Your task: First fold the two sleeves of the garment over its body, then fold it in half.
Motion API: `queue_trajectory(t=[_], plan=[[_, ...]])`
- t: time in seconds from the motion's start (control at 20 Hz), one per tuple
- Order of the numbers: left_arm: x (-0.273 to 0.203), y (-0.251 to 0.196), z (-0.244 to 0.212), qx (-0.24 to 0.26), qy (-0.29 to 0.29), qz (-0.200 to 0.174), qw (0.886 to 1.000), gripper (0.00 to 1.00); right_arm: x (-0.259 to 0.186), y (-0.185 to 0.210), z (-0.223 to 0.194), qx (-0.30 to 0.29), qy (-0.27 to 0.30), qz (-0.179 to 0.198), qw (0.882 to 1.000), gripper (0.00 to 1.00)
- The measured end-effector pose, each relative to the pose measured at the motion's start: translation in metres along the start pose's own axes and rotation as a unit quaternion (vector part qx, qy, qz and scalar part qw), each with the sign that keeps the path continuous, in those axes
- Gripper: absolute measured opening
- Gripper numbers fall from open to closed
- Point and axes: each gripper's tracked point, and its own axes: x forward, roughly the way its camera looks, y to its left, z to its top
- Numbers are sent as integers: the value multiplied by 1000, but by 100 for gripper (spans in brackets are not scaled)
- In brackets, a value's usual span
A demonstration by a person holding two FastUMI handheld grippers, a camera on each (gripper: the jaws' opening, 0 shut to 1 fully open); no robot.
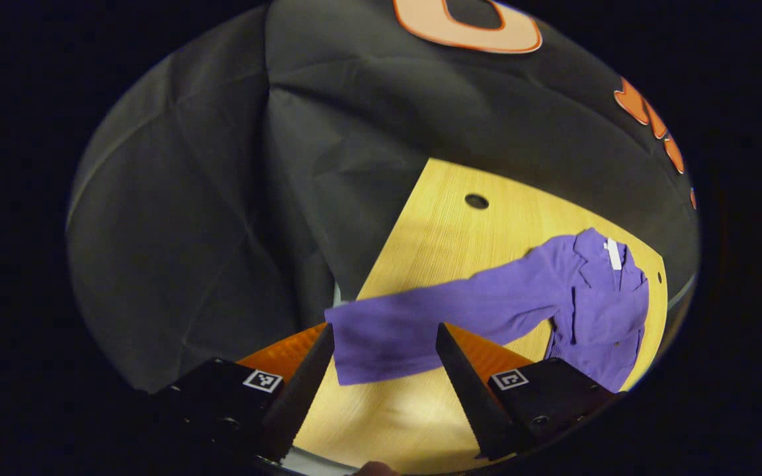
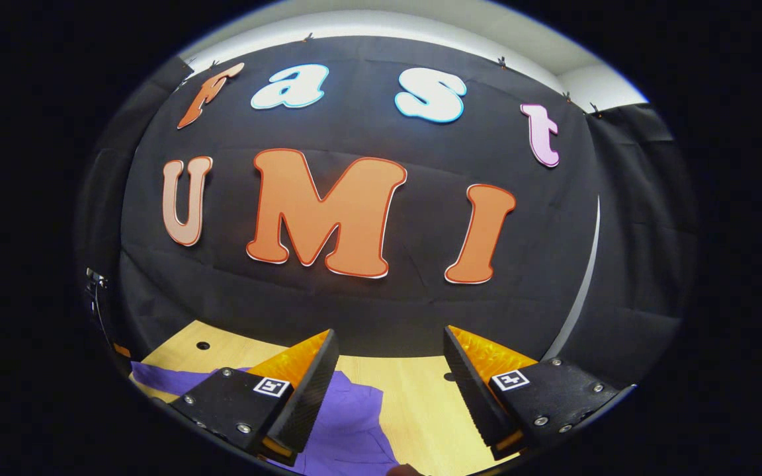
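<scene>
Left gripper (image 1: 384, 344): jaws spread wide, holding nothing, poised above the sleeve end. Purple garment (image 1: 592, 297): flat on the wooden table (image 1: 447, 231), body at 3 o'clock in the left gripper view, one sleeve (image 1: 421, 324) stretched toward 6 o'clock. Right gripper (image 2: 391, 350): jaws parted, empty, raised; the garment (image 2: 354, 423) lies at 6–7 o'clock below it on the table (image 2: 414, 396).

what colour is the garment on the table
Purple, plain with no pattern; the garment shows best in the left gripper view, one sleeve stretched out.
</scene>
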Motion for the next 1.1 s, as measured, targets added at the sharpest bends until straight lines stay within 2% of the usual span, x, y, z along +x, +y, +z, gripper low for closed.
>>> queue_trajectory(t=[0.35, 0.65, 0.85, 0.9, 1.1], plan=[[45, -10, -46, -44, 117, -26, 992, 99, -28, -2, 14, -4, -28, -20, 999, 95], [76, -7, -67, -68, 181, -49, 980, 100, -44, -3, 7, -3, -14, -34, 999, 95], [94, -8, -80, -91, 219, -44, 971, 100, -54, -8, -5, 0, -2, -45, 999, 95], [97, -8, -82, -94, 224, -43, 969, 97, -55, -9, -9, 3, 1, -48, 999, 95], [109, -2, -86, -94, 237, -20, 967, 97, -63, -18, -16, 4, 9, -59, 998, 95]])
